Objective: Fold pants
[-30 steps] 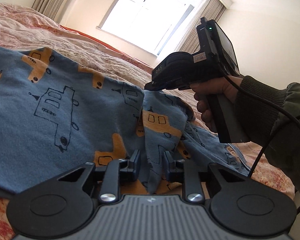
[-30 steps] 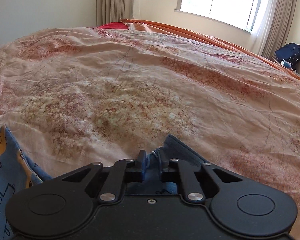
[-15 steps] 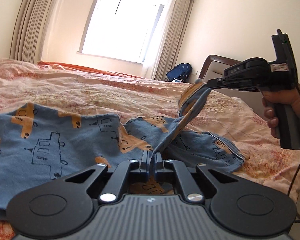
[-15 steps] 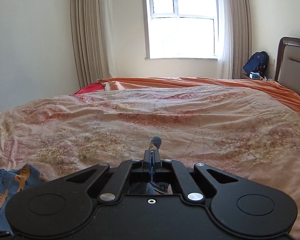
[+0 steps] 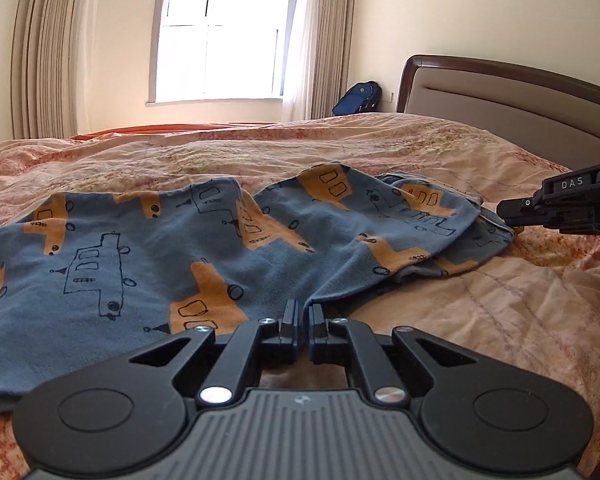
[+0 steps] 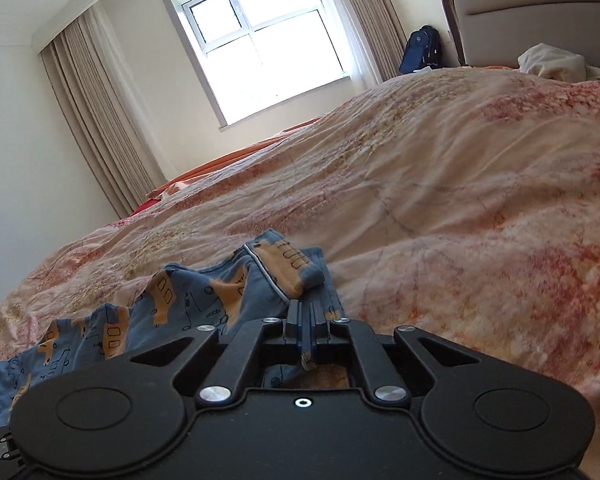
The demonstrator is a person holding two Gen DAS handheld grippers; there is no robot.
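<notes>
My left gripper (image 5: 303, 316) sits at the bottom centre of its view with the jaws nearly together, pinching the near edge of the blue pants (image 5: 180, 264); a second ago those jaws stood apart with the cloth loose between them. The pants lie spread over the pink floral bedspread (image 5: 480, 320), filling the left and middle of the frame, and the leg that half a second ago hung lifted in the air now lies folded across toward the right. My right gripper (image 5: 512, 216) shows at the right edge of the left view, low at the cuff end. In its own view the right gripper (image 6: 308, 320) has cloth between its fingers; its jaws have just been opening, and I cannot tell whether the pads still press on the fabric. A dark backpack (image 5: 358, 98) stands beside the headboard (image 5: 500, 92).
</notes>
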